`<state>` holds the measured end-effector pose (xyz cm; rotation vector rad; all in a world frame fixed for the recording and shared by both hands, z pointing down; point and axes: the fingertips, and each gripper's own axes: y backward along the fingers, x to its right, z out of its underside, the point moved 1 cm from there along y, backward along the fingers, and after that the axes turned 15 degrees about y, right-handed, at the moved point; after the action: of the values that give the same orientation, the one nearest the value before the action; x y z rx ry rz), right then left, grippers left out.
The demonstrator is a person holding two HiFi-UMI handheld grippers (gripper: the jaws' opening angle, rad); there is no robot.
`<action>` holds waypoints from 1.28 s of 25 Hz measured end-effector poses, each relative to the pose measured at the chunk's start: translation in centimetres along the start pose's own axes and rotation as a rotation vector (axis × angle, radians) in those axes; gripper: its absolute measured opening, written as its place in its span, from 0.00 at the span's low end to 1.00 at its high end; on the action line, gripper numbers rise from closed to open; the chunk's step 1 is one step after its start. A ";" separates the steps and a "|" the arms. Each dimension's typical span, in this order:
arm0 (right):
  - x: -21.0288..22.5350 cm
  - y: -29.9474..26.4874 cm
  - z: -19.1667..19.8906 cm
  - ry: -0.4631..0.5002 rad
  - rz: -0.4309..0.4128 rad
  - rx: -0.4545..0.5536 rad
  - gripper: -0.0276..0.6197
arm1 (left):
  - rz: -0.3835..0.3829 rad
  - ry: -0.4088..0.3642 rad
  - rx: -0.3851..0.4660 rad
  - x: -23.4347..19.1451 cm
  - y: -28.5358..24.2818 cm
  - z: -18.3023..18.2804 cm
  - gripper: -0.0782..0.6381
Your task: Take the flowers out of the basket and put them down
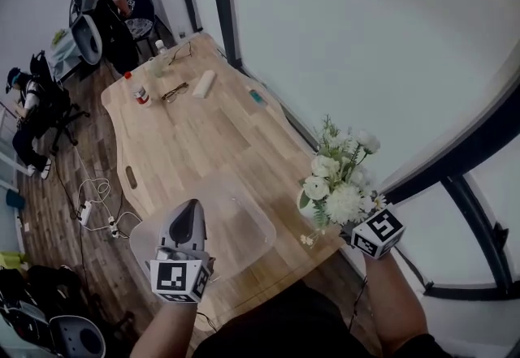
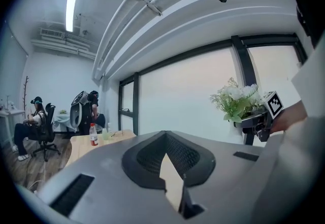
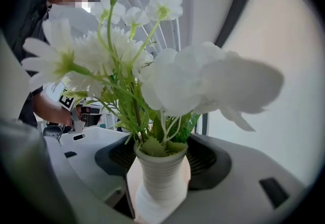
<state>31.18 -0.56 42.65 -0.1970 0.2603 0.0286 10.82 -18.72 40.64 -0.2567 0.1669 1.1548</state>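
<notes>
White flowers (image 1: 337,182) with green leaves stand in a ribbed white vase (image 3: 162,172). My right gripper (image 3: 161,187) is shut on that vase and holds it upright in the air over the table's near right corner. In the head view the right gripper (image 1: 351,228) is just right of the clear plastic basket (image 1: 262,226), which looks empty. My left gripper (image 1: 189,209) is over the basket's near left edge. Its jaws (image 2: 175,192) are together with nothing between them. From the left gripper view the flowers (image 2: 236,98) appear at the right.
On the wooden table (image 1: 195,145), at its far end, are a red-capped bottle (image 1: 138,90), glasses (image 1: 174,92), a white roll (image 1: 203,84) and a small blue item (image 1: 257,97). People sit at the far left. Cables (image 1: 97,202) lie on the floor. A window wall runs along the right.
</notes>
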 end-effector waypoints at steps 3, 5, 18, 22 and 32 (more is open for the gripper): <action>0.0 -0.3 1.1 0.006 0.006 -0.012 0.51 | -0.017 0.059 -0.001 -0.5 -0.2 0.2 0.12; -0.3 -0.4 1.8 0.012 0.015 -0.016 0.51 | -0.030 0.072 0.002 -0.8 -0.2 0.5 0.12; -1.3 -2.2 7.9 -0.013 0.026 -0.059 0.51 | -0.026 0.052 -0.018 -1.4 -0.8 2.1 0.12; -1.0 -3.1 8.5 -0.030 0.025 -0.044 0.51 | -0.031 0.041 -0.042 -1.7 -1.4 3.1 0.12; -1.5 -4.3 12.3 -0.026 0.011 -0.064 0.51 | -0.031 0.018 -0.105 -1.0 -2.0 6.0 0.12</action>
<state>33.10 -2.38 55.54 -0.2590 0.2349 0.0504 12.23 -18.69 46.86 -0.3610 0.1179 1.1319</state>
